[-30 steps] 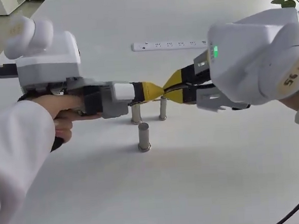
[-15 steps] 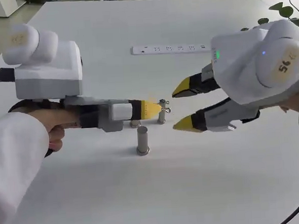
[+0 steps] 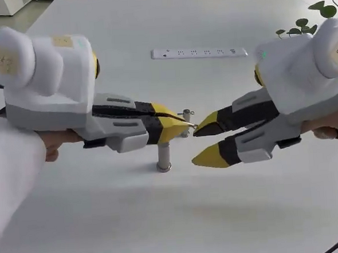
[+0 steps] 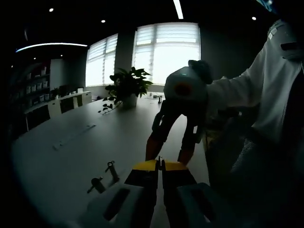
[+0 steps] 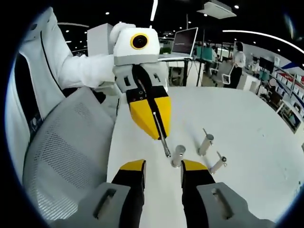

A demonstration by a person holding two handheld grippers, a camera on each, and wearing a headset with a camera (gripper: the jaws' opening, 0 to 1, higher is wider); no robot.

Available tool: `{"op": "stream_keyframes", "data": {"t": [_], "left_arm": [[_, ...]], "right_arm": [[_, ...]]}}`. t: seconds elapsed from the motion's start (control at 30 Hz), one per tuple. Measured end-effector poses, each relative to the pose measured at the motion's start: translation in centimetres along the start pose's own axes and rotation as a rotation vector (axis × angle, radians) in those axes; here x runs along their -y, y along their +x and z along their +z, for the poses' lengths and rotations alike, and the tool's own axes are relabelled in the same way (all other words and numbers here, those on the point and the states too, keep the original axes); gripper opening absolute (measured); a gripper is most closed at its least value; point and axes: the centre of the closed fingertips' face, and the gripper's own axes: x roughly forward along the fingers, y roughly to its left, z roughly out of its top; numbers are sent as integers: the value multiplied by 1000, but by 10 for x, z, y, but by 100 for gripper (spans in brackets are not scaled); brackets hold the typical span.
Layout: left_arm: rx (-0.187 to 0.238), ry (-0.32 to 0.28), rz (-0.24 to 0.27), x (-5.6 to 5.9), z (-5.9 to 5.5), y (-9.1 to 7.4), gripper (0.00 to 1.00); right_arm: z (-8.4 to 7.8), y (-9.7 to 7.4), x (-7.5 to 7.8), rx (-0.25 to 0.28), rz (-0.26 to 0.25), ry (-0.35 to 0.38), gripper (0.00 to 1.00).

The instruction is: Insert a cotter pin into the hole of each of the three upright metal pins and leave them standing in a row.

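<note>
My left gripper [image 3: 183, 124] is shut on a thin cotter pin [image 3: 191, 126] whose end sticks out past the yellow tips. In the right gripper view that cotter pin [image 5: 161, 134] points down at a bare upright metal pin [image 5: 178, 156]. Two more metal pins [image 5: 206, 142] [image 5: 218, 163] behind it each carry a cotter pin. The bare metal pin [image 3: 163, 156] stands just below the left jaws in the head view. My right gripper [image 3: 205, 142] is open, facing the left one, nothing between its jaws. The left gripper view shows its own shut tips [image 4: 160, 165].
A white power strip [image 3: 199, 52] lies at the table's far side. A potted plant [image 3: 322, 8] stands at the far right corner. A grey mesh chair [image 5: 66, 156] sits off the table's near edge, in the right gripper view.
The two grippers' tips were together; the right one opened and drew back to the right. The cotter pin stayed in the left gripper, which now sits above the front metal pin.
</note>
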Motion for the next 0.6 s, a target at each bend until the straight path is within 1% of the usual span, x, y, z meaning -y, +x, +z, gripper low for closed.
{"op": "stream_keyframes", "data": {"t": [0.03,0.07,0.1,0.13,0.17,0.2,0.23,0.3,0.33,0.4,0.5,0.53,0.6], "left_arm": [[-11,21,-6,-1,-4,0,0],[-12,35,-11,-1,-5,1,0],[-19,62,-17,0,-6,2,0],[-16,75,-27,1,-6,2,0],[-29,118,-47,4,-7,2,0],[-28,132,-43,3,-6,2,0],[-25,132,-49,4,-6,2,0],[-27,132,-54,5,-6,2,0],[-29,144,-63,6,-6,2,0],[-39,154,-73,7,-7,2,0],[-53,164,-80,8,-11,2,0],[-56,169,-79,7,-12,2,0],[-57,169,-84,8,-13,2,0]], "right_arm": [[1,0,0,7,-4,2,23],[3,0,0,16,-6,4,21],[4,-1,-1,17,-4,4,18],[5,-1,-3,21,5,7,15],[5,0,-5,19,9,1,14],[3,0,-7,6,15,-14,14],[1,1,-8,-10,19,-24,14],[0,2,-10,-7,25,-24,12],[0,3,-13,-6,39,-21,11],[-1,4,-15,-6,41,-27,9],[-2,5,-18,-10,51,-31,2],[-1,5,-17,-6,47,-28,0],[-1,4,-17,-5,46,-23,2]]}}
